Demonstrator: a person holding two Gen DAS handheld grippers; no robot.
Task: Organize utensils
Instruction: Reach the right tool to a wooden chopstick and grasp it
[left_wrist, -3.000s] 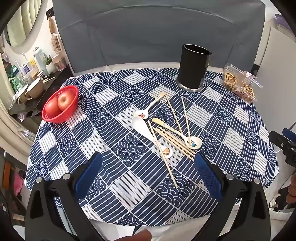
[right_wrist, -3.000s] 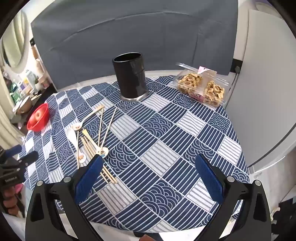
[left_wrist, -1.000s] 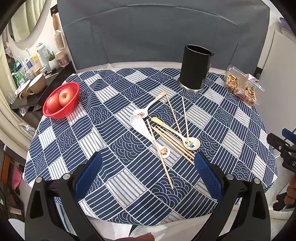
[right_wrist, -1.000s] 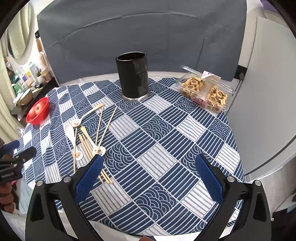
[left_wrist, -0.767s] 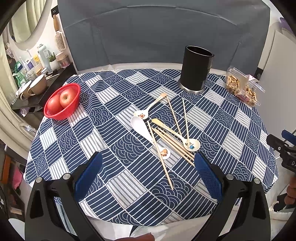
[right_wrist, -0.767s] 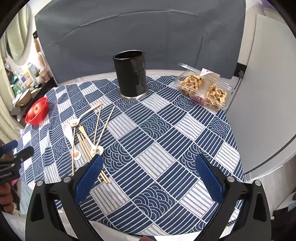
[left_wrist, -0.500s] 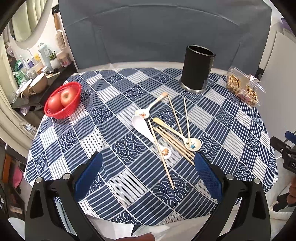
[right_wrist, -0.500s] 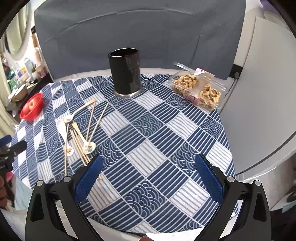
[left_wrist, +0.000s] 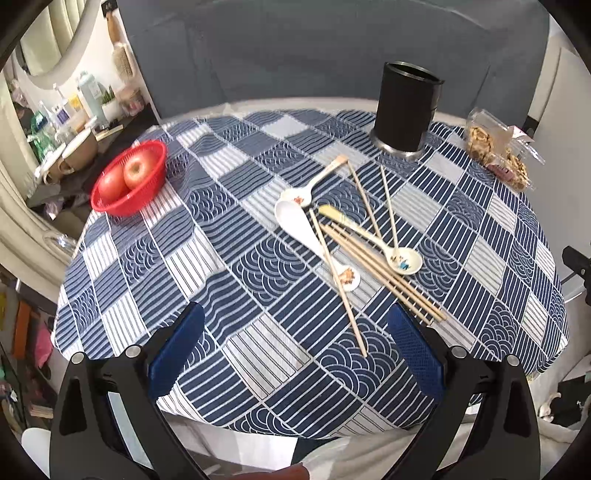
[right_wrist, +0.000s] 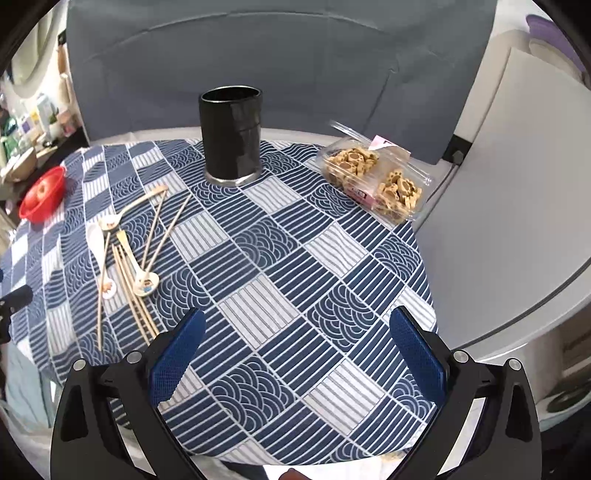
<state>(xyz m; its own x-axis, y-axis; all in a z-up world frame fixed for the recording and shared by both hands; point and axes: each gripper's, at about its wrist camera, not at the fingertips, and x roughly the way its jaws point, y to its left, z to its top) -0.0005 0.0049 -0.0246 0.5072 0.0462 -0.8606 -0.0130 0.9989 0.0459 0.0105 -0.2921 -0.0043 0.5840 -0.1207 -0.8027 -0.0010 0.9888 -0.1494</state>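
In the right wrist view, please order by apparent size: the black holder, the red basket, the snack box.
1. Snack box and black holder: they look about equal, so I do not rank them.
2. Red basket: smallest, but it is farther away at the fisheye edge, so its true size is unsure.

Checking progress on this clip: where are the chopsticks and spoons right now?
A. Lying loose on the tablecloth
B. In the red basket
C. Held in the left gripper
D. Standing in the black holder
A: the chopsticks and spoons lie scattered on the tablecloth, in front of the black holder; both the left gripper and right gripper are open and hold nothing.
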